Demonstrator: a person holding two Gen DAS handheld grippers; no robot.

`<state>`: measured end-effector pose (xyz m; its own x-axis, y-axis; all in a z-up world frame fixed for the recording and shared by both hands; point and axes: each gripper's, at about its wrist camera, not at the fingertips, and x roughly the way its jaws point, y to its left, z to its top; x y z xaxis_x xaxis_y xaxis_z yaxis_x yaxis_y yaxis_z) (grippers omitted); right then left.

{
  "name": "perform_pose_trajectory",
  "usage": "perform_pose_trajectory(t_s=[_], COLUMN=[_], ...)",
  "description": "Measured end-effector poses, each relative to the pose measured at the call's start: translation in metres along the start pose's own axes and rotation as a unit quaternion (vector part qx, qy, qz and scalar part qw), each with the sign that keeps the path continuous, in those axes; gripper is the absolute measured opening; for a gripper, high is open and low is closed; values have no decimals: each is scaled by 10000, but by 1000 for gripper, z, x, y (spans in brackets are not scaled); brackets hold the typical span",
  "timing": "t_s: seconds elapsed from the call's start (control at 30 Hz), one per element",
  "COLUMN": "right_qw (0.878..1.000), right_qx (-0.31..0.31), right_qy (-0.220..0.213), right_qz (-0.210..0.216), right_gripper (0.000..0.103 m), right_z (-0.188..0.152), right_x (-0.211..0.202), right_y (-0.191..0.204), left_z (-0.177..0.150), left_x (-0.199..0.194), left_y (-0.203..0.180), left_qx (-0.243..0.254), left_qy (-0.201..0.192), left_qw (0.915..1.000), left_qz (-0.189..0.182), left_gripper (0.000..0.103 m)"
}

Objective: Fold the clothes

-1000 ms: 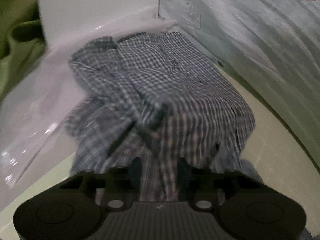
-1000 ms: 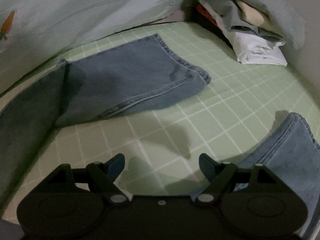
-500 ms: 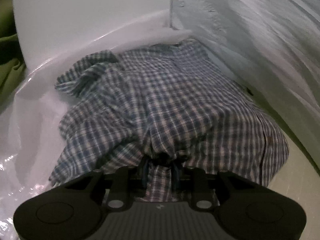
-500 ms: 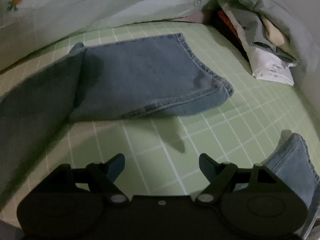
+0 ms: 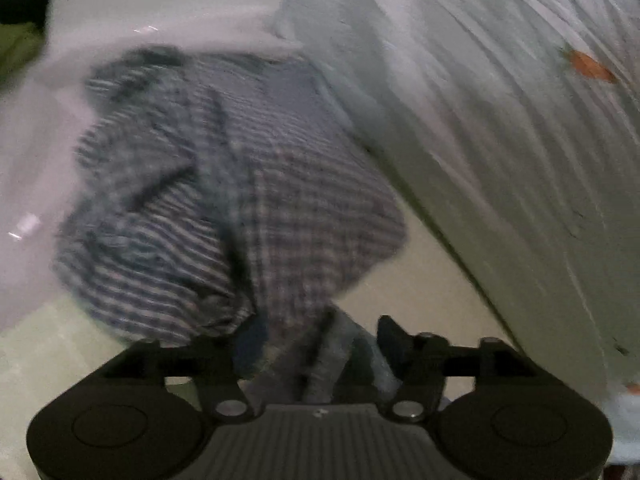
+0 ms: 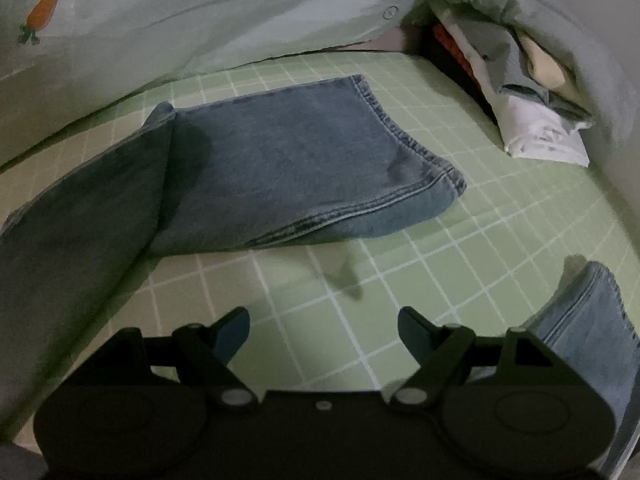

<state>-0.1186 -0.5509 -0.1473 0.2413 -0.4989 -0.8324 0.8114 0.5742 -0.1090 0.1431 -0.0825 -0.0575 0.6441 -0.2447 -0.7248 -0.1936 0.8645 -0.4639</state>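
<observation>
In the left wrist view a crumpled blue-and-white plaid shirt (image 5: 224, 208) lies in a heap on the bed, blurred by motion. My left gripper (image 5: 316, 344) is open, its fingers wide apart, with a trailing bit of the shirt's cloth lying loose between them. In the right wrist view blue jeans (image 6: 280, 168) lie spread on the green checked sheet (image 6: 460, 264), one leg folded over toward the middle, another leg end (image 6: 592, 320) at the right. My right gripper (image 6: 324, 328) is open and empty, above the sheet just in front of the jeans.
A pale quilt with carrot prints (image 5: 500, 100) rises along the right of the shirt and also shows in the right wrist view (image 6: 180, 12). White plastic sheeting (image 5: 32, 152) lies left of the shirt. A pile of clothes (image 6: 520, 80) sits at the back right.
My left gripper has opened and let go of the plaid shirt, which has dropped into a heap. My right gripper has drifted slightly over the sheet, still open.
</observation>
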Motion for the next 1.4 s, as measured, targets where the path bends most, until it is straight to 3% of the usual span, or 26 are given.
perform_pose_trajectory(t_s=[0.2, 0.3, 0.37, 0.4, 0.53, 0.73, 0.9, 0.97, 1.0, 1.03, 1.23, 1.3, 1.33, 1.37, 1.4], right_qw=[9999, 9999, 9998, 9998, 9994, 9970, 9903, 9851, 9813, 9795, 9778, 9830, 9834, 9834, 9831], right_qx=[119, 150, 187, 206, 334, 744, 1298, 1633, 1840, 1939, 2063, 1806, 1739, 1672, 1605], right_qy=[-28, -30, 10, 31, 71, -78, -155, -133, -126, -130, -253, -313, -457, -604, -751], right_qz=[39, -5, -30, -45, -63, 222, 469, 521, 557, 525, 271, 131, 240, 354, 468], right_gripper=[82, 82, 82, 82, 82, 82, 82, 82, 82, 82, 85, 66, 32, 5, 5], right_z=[-6, -11, -14, -15, -16, -8, 10, 18, 22, 26, 51, 60, 67, 74, 80], right_x=[-7, -11, -11, -11, -10, -7, 14, 26, 33, 40, 71, 77, 69, 61, 53], right_y=[-5, -9, -13, -14, -22, -36, -47, -54, -60, -64, -82, -82, -84, -87, -89], left_z=[-7, -11, -12, -12, 0, 23, 19, 13, 10, 6, -16, -21, -23, -24, -25], left_x=[14, 24, 31, 34, 40, 55, 48, 37, 31, 23, -13, -25, -31, -35, -37], left_y=[-17, -30, -32, -32, -29, -14, -20, -22, -24, -25, -40, -42, -44, -45, -48], left_qx=[-101, 352, 473, 527, 804, 345, 351, 358, 373, 426, 812, 670, 602, 558, 562], left_qy=[308, 365, 398, 425, 57, 42, 90, 45, -8, -100, -265, -288, -302, -325, -353], left_qw=[9985, 9987, 9981, 9977, 9951, 9961, 9951, 9948, 9944, 9938, 9888, 9897, 9900, 9903, 9902], left_qz=[-440, -46, 2, 35, 567, 810, 916, 956, 994, 1019, 1221, 1236, 1240, 1227, 1228], left_gripper=[68, 63, 29, 18, 18, 18, 36, 62, 82, 87, 89, 89, 89, 89, 89])
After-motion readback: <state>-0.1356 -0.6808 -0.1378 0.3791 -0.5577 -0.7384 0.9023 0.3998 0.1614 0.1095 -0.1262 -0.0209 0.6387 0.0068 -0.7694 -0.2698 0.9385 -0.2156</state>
